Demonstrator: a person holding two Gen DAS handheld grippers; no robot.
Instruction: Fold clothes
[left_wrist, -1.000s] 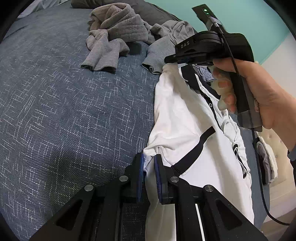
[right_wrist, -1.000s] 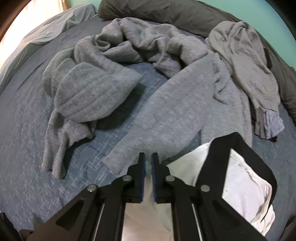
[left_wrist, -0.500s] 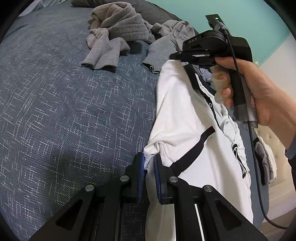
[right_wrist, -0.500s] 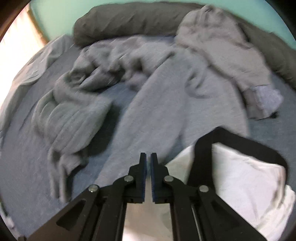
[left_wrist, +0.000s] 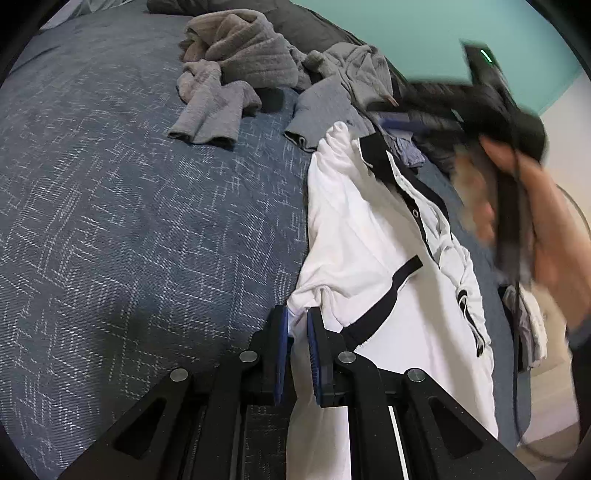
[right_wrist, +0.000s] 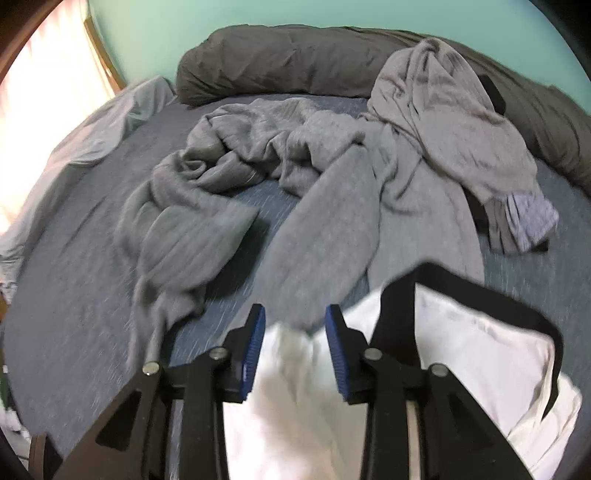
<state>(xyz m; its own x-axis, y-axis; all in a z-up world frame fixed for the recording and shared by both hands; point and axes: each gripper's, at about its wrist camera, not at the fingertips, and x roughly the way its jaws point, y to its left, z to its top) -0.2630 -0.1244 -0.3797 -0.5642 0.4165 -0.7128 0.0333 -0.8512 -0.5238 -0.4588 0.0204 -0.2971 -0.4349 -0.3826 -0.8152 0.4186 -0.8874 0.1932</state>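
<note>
White polo shirt (left_wrist: 373, 236) lies along the woven blue bed (left_wrist: 129, 206), black-trimmed collar at 12 o'clock.
Left tongs (left_wrist: 297, 332) pinch its bunched sleeve seam; right tongs (right_wrist: 293, 325) gape wide, empty, above the shoulder.

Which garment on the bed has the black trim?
The white shirt, pinched in the left gripper; its collar and seams are edged black. The crumpled sweaters behind it are plain grey.

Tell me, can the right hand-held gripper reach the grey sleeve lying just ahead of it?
Probably yes. The right hand-held gripper is open and holds nothing, and the grey sleeve lies straight ahead on the bed; only the white shirt lies below it.
</note>
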